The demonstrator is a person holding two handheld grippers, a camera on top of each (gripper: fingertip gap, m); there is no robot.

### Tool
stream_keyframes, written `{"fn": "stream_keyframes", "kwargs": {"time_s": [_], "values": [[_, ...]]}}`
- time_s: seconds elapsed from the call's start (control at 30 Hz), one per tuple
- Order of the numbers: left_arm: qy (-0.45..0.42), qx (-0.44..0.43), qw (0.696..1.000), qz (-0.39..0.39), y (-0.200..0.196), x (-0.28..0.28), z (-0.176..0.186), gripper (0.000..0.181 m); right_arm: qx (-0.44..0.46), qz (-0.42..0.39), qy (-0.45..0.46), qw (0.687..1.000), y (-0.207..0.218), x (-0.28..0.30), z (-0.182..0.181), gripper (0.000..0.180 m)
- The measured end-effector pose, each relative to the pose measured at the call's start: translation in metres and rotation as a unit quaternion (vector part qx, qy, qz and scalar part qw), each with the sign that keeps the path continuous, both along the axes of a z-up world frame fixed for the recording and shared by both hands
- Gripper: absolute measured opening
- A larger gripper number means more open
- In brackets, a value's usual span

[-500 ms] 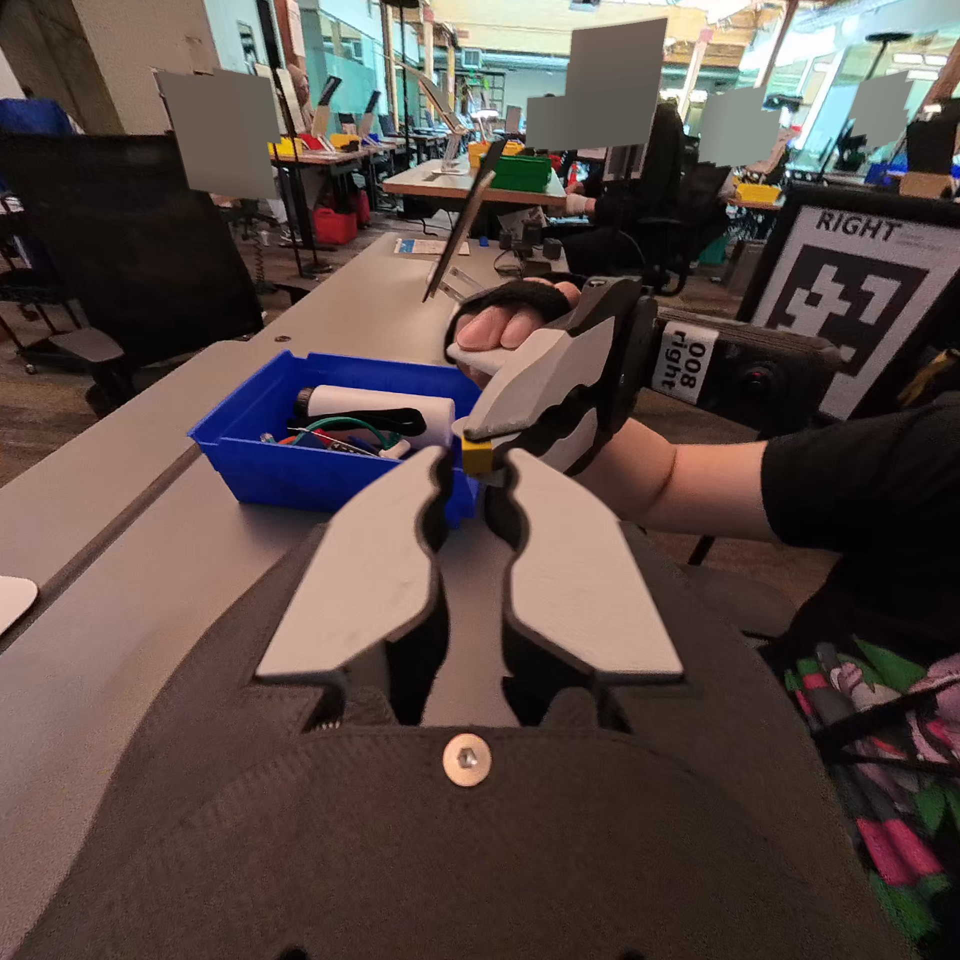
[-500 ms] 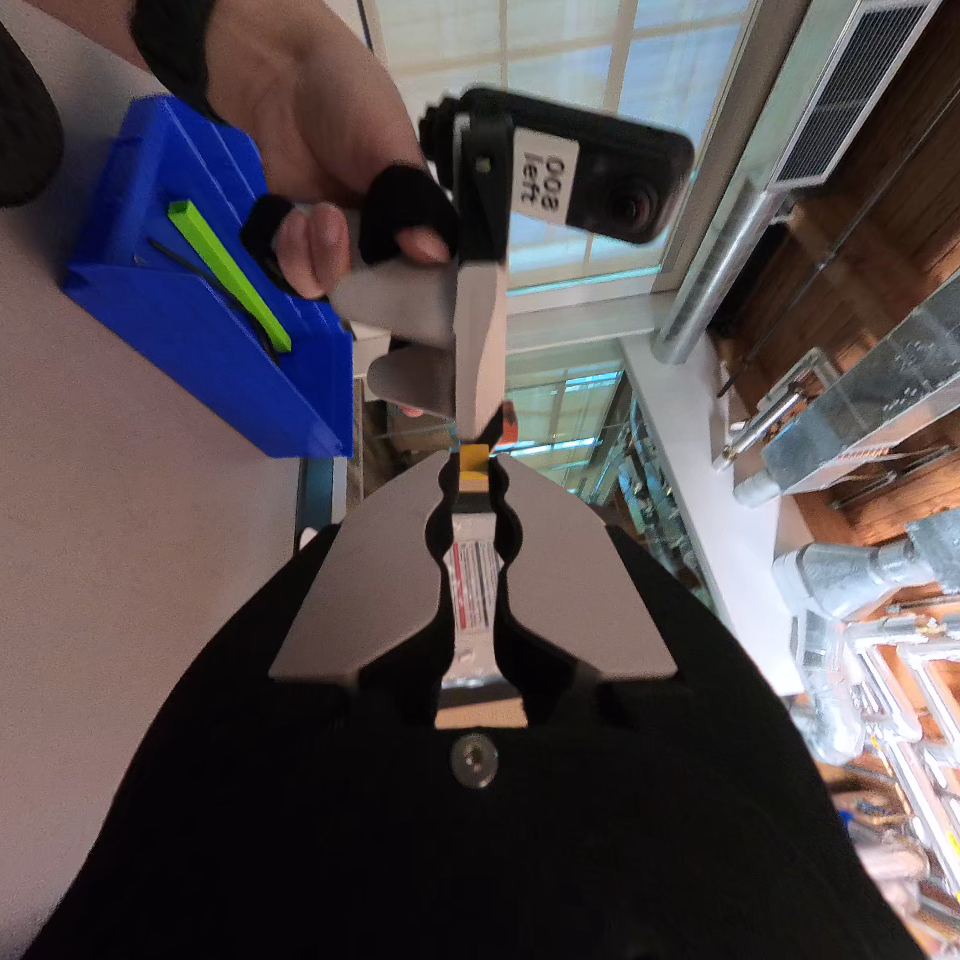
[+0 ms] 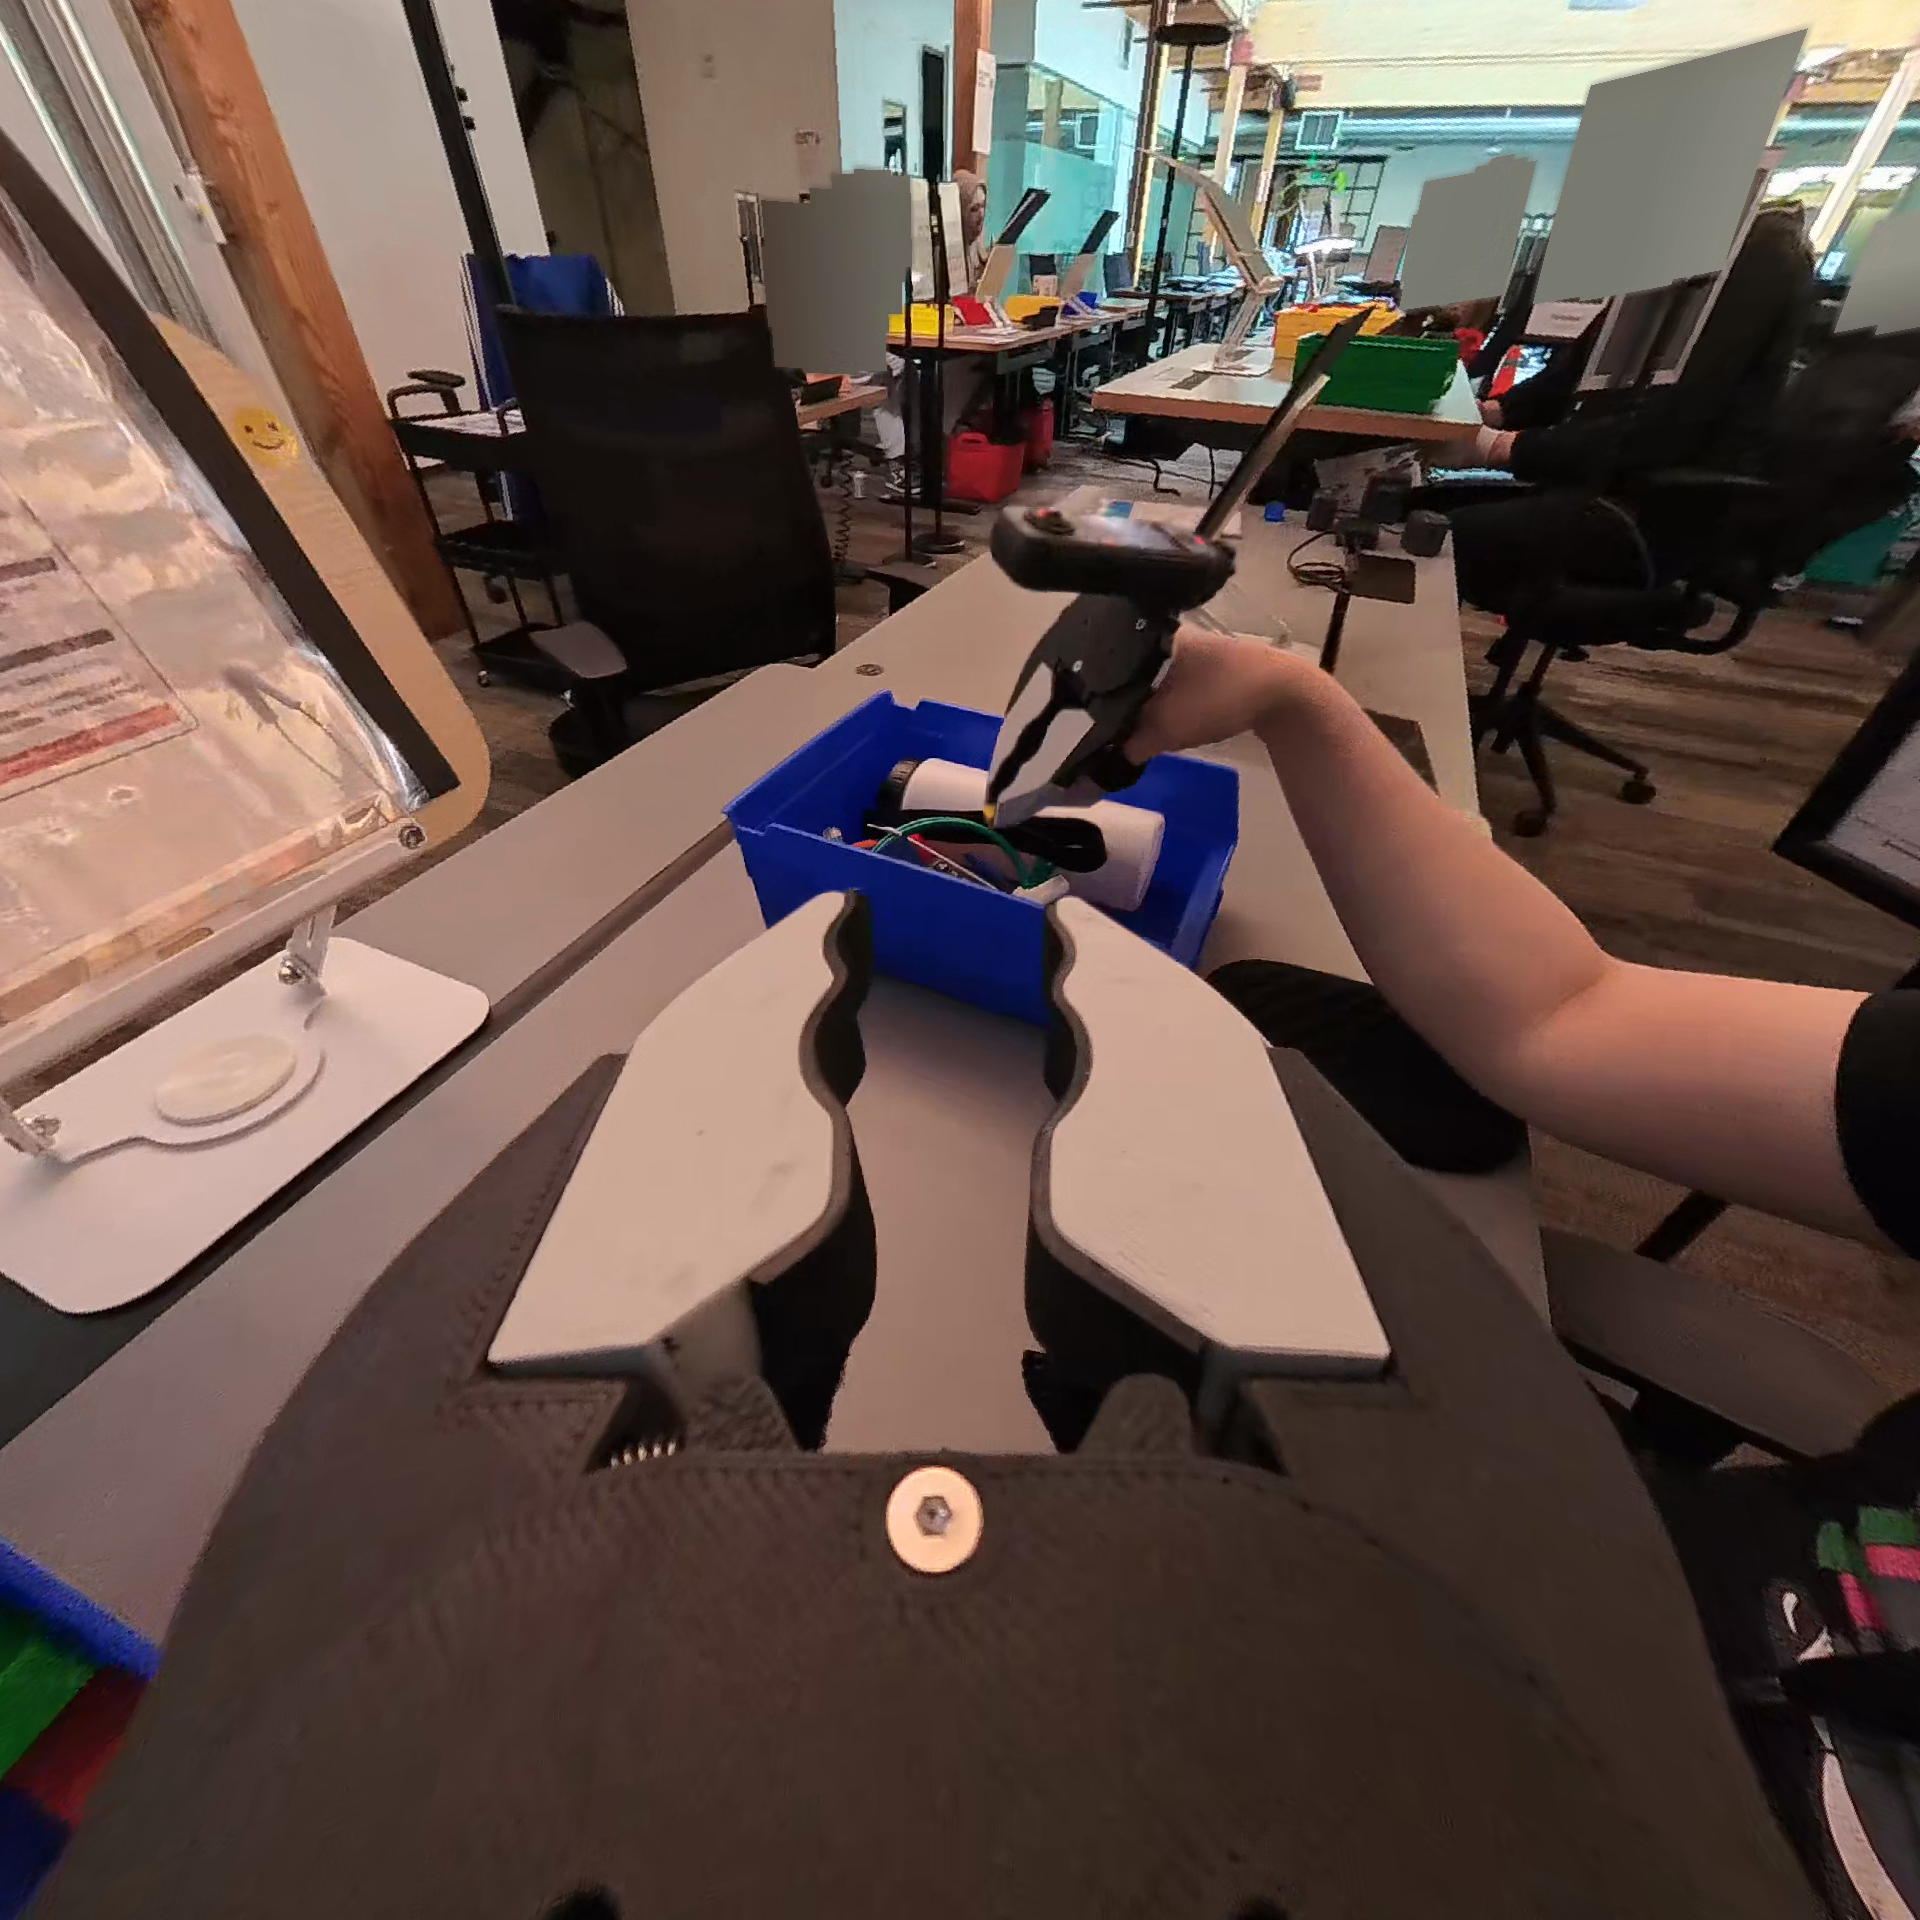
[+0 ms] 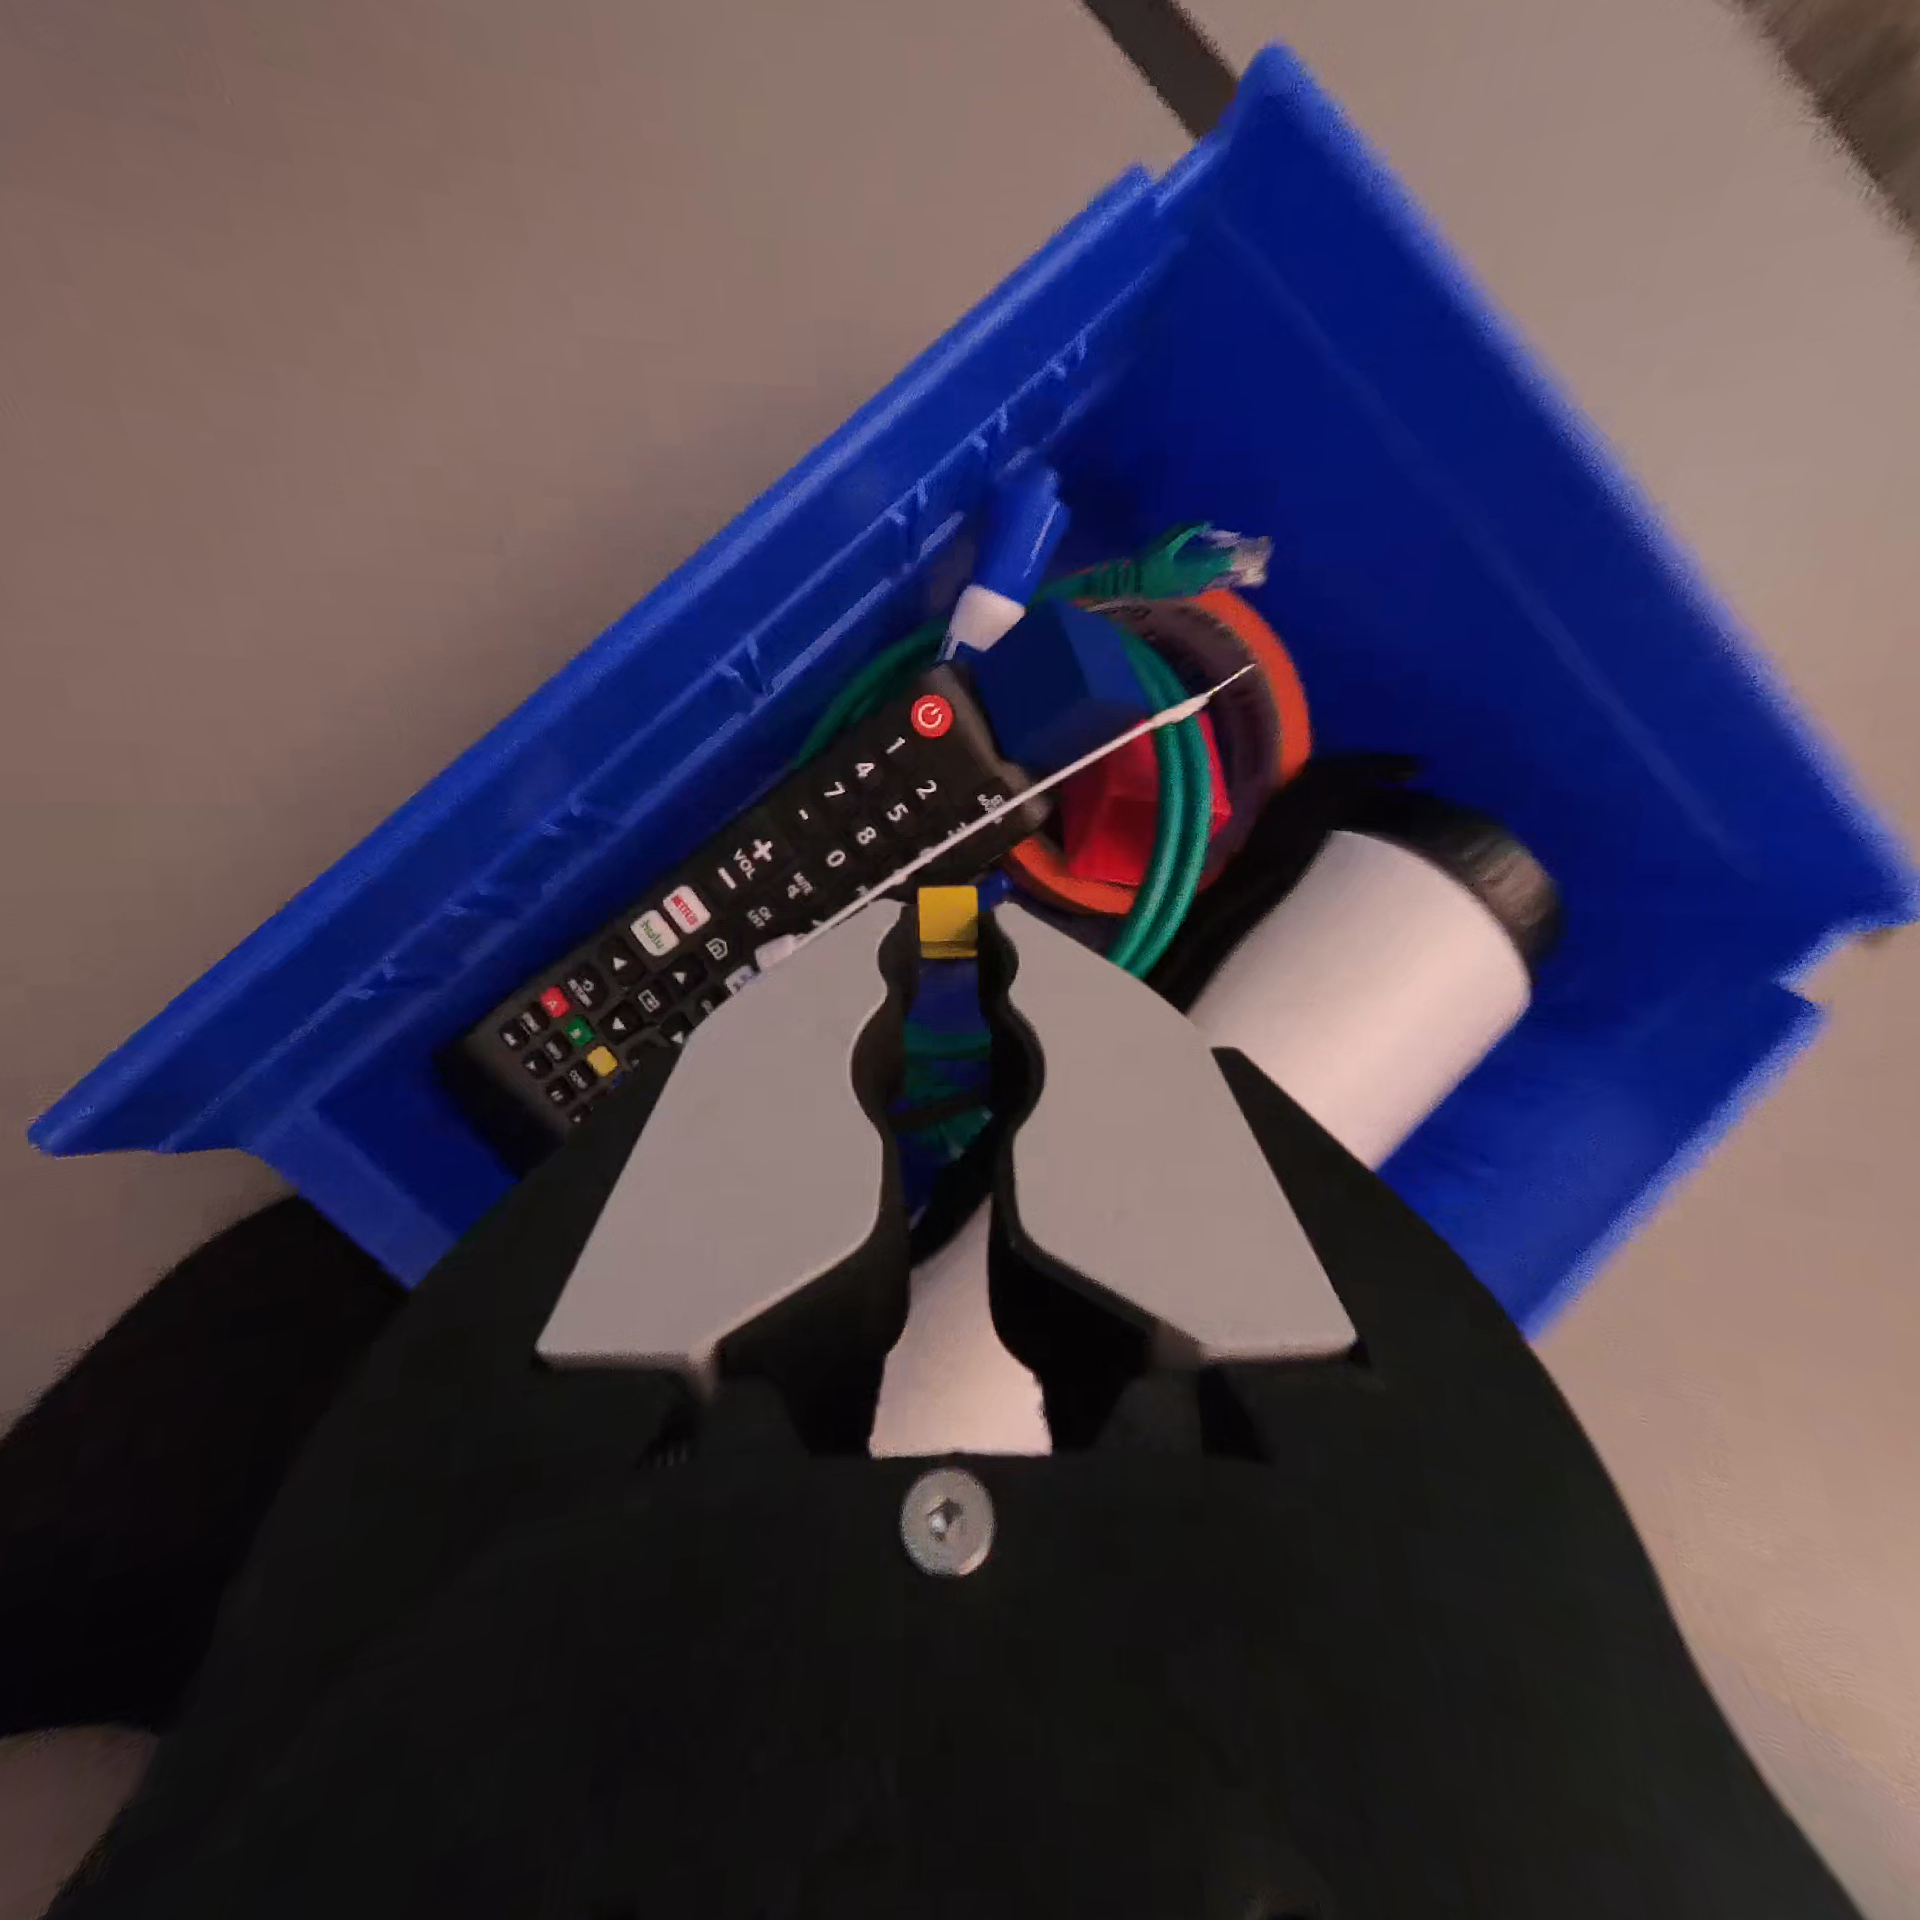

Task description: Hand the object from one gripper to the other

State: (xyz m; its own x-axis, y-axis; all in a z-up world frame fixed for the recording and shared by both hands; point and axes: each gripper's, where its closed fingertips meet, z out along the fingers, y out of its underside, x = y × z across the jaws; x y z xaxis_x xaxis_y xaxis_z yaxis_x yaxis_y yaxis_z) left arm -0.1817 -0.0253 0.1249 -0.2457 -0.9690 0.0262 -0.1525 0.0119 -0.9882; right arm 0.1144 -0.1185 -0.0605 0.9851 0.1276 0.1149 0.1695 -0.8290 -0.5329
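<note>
R tongs (image 4: pixel 948 935) moved over blue bin (image 3: pixel 935 935), gripping yellow-capped object (image 4: pixel 948 921); L tongs (image 3: pixel 951 935) wide apart, empty.

Grey table (image 3: pixel 582 935), blue bin (image 3: pixel 914 935) and white stand base (image 3: pixel 343 1049) on it.

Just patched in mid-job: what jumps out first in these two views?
The blue bin on the grey table, crammed with a black remote, green cable and white cylinder. The right gripper points down into it, pinching a small yellow-tipped object; the left gripper is open, empty.
</note>
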Motion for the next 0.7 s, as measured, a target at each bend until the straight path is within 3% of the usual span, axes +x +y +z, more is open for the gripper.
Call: {"fn": "stream_keyframes", "kwargs": {"time_s": [0.03,0.3,0.53,0.63,0.7], "values": [[0.003,0.0,1.0,0.002,0.002,0.0,-0.001,0.03,-0.006,-0.004,0.009,1.0,0.001,0.002,-0.006,0.014],[0.032,0.029,0.998,0.05,0.02,0.002,-0.011,0.032,-0.094,-0.03,-0.037,0.994,-0.007,0.02,-0.038,0.014],[0.066,0.098,0.968,0.223,0.097,-0.03,-0.008,0.042,-0.067,-0.02,-0.07,0.995,-0.005,0.016,-0.017,0.02],[0.124,0.101,0.95,0.268,0.132,-0.059,-0.023,0.038,-0.044,-0.026,-0.096,0.994,-0.002,0.02,-0.003,0.02],[0.193,0.105,0.92,0.324,0.167,-0.085,-0.045,0.038,-0.017,-0.028,-0.112,0.993,0.001,0.02,0.01,0.02]]}}
